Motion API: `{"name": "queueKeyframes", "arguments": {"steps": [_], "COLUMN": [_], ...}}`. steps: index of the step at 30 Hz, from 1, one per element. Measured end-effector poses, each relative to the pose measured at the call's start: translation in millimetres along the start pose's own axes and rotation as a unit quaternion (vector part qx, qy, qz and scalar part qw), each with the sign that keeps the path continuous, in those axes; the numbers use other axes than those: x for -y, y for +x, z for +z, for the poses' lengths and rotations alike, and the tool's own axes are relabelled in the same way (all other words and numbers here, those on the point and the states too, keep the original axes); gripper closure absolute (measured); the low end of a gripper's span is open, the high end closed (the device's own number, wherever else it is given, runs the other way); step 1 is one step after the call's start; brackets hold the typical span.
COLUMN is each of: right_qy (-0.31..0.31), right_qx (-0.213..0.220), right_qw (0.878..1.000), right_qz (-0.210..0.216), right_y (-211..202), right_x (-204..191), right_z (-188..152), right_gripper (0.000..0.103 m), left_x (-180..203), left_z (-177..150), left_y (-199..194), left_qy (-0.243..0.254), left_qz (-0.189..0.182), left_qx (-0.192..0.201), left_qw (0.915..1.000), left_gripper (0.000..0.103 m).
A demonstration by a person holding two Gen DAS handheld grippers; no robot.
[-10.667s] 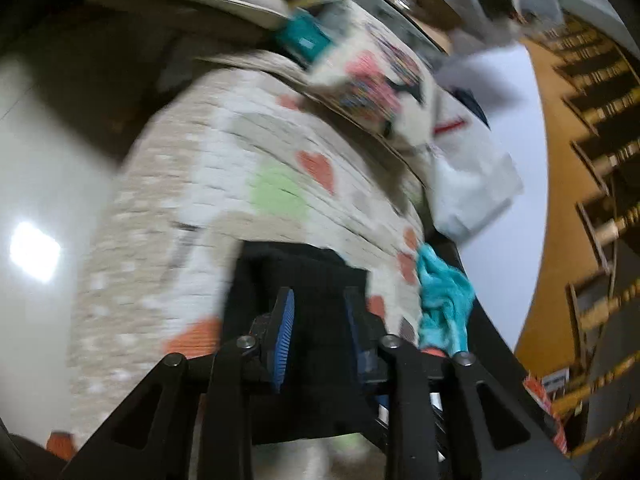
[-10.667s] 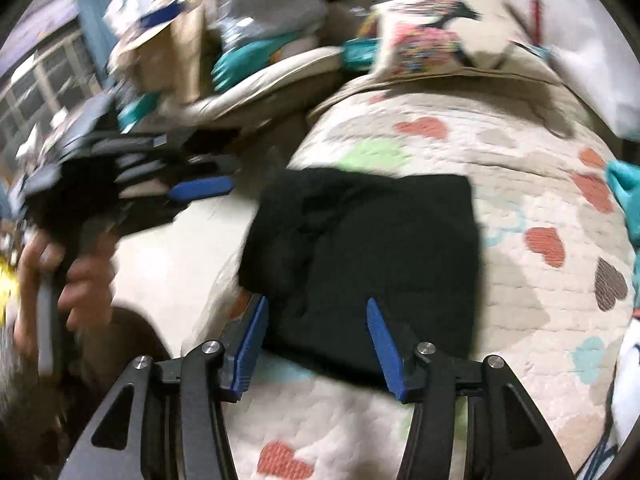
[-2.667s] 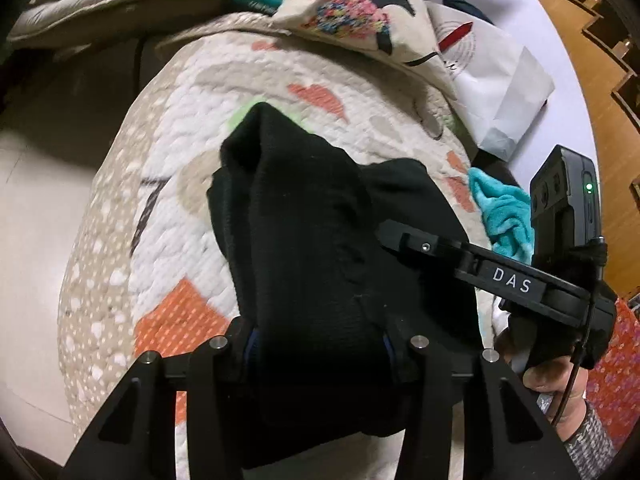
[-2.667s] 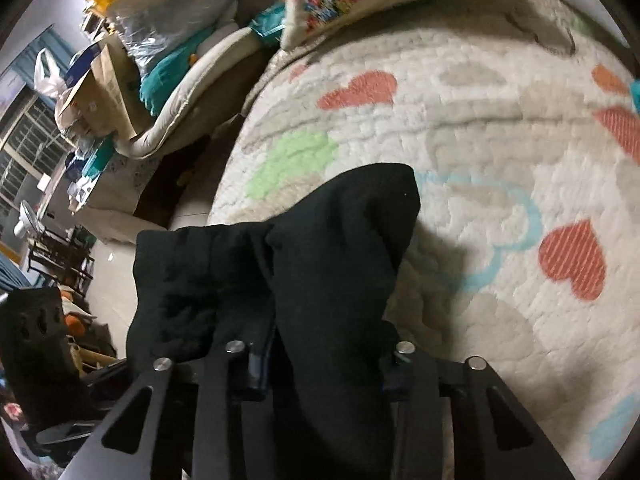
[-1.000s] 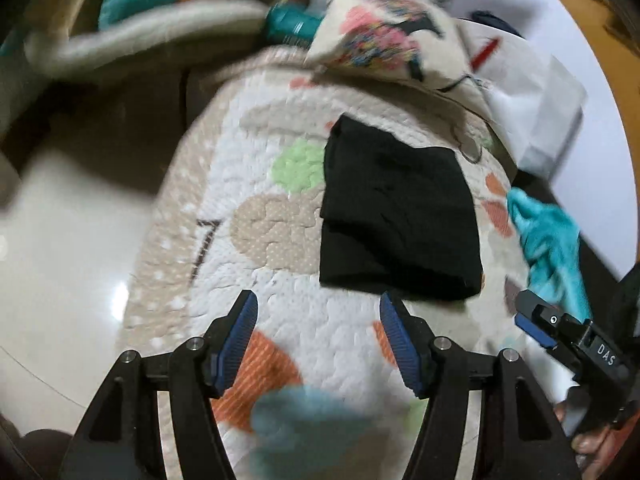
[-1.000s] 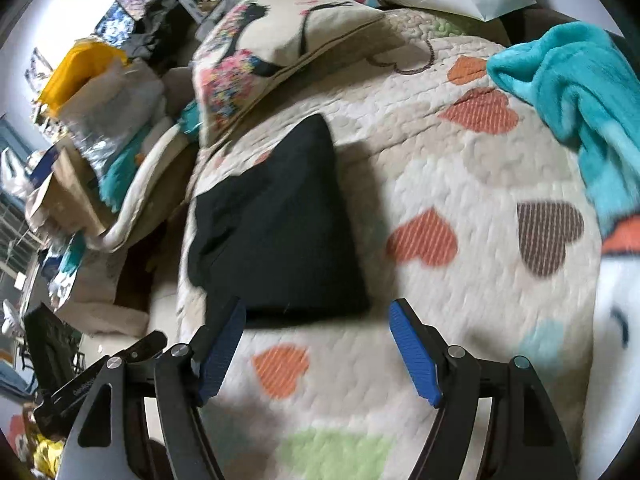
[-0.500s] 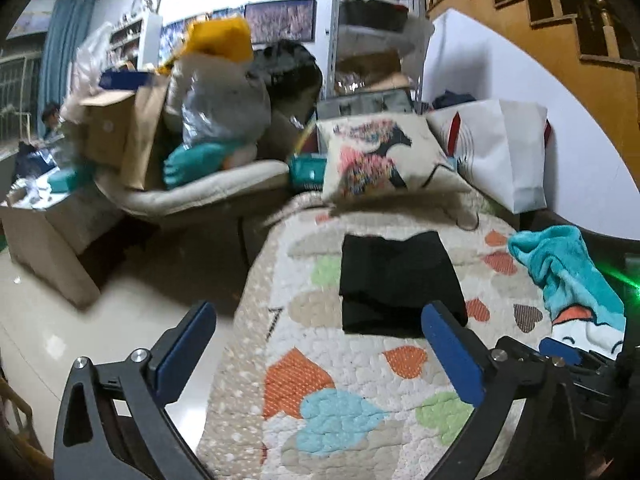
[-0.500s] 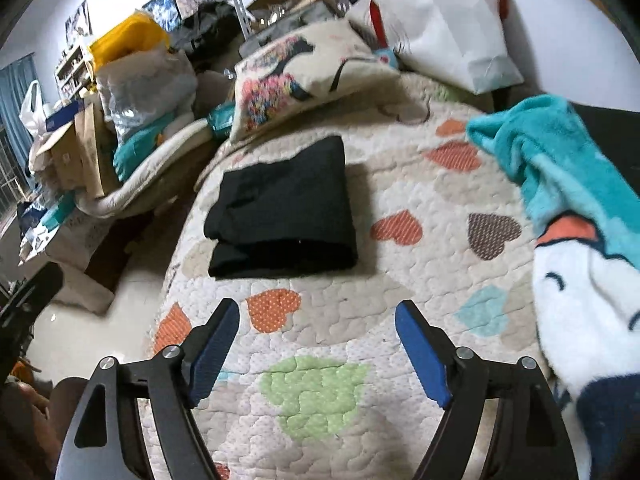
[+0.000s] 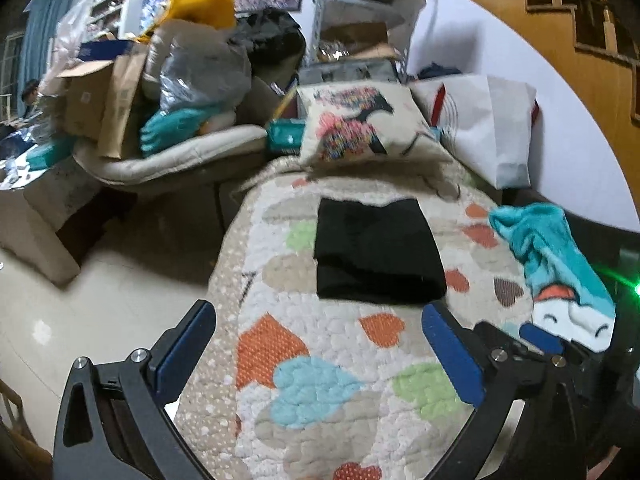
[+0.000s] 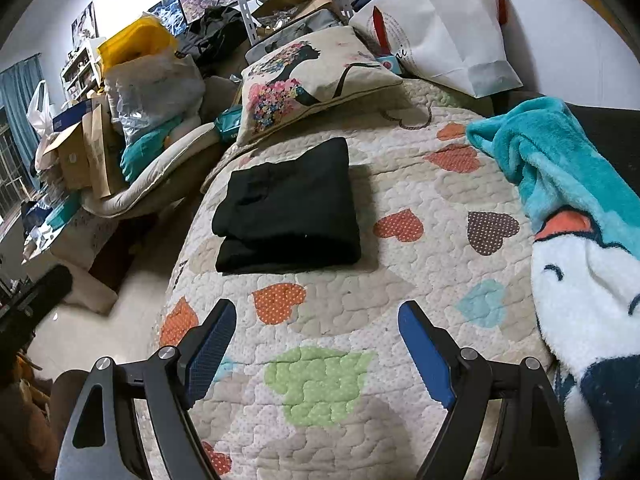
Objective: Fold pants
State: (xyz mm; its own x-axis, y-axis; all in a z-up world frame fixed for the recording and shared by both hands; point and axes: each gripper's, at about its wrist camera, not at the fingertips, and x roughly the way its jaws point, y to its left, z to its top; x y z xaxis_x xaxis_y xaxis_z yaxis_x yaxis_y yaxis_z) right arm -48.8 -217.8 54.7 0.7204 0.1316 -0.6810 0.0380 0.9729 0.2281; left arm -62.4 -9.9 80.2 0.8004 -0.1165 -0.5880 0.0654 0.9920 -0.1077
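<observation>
The black pants (image 9: pixel 376 256) lie folded in a neat rectangle on the heart-patterned quilt (image 9: pixel 328 364); they also show in the right wrist view (image 10: pixel 288 208). My left gripper (image 9: pixel 320 320) is open and empty, held back from the pants above the near part of the quilt. My right gripper (image 10: pixel 316 320) is open and empty, also short of the pants. The right gripper's blue fingers (image 9: pixel 540 338) show at the lower right of the left wrist view.
A printed cushion (image 10: pixel 308 68) and a white paper bag (image 10: pixel 444 28) sit behind the pants. A teal and white blanket (image 10: pixel 580 216) lies at the right. Boxes and bags (image 9: pixel 132 80) crowd a sofa at the left. The tiled floor (image 9: pixel 80 312) lies left of the quilt edge.
Both grippers let go of the pants, which now lie folded on the quilt. Both have drawn back and opened wide.
</observation>
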Motion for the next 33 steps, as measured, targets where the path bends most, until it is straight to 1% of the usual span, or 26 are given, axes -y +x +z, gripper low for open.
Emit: {"name": "queueKeyframes", "arguments": {"steps": [5,8,12,19,23,27,29,33], "right_qy": [0.002,0.008,0.015,0.019,0.007,-0.015,-0.027,-0.048], "right_qx": [-0.008,-0.014,-0.026,-0.051,-0.067,-0.078,-0.083,-0.081], "right_qw": [1.000,1.000,0.999,0.998,0.997,0.995,0.995,0.994], "right_qz": [-0.009,-0.015,-0.022,-0.036,-0.045,-0.051,-0.055,-0.064], "right_y": [6,10,18,36,50,63,71,85], "right_x": [2,5,8,10,7,1,-2,-7], "right_z": [-2,-2,-3,-5,2,19,26,32], "right_gripper": [0.015,0.015,0.015,0.015,0.015,0.015,0.015,0.014], "left_x": [2,-2,-7,-4,-2,-4,-7,-19], "left_z": [-5,-7,-4,5,12,18,18,9], "left_y": [19,31,47,84,108,130,137,156], "left_qy": [0.009,-0.001,-0.011,-0.004,0.006,0.007,0.003,-0.012], "left_qz": [-0.016,-0.023,-0.032,-0.047,-0.058,-0.070,-0.070,-0.067], "left_qx": [-0.042,-0.059,-0.072,-0.089,-0.101,-0.108,-0.111,-0.136], "left_qw": [0.9989,0.9980,0.9968,0.9949,0.9932,0.9916,0.9913,0.9884], "left_gripper": [0.000,0.000,0.000,0.000,0.000,0.000,0.000,0.000]}}
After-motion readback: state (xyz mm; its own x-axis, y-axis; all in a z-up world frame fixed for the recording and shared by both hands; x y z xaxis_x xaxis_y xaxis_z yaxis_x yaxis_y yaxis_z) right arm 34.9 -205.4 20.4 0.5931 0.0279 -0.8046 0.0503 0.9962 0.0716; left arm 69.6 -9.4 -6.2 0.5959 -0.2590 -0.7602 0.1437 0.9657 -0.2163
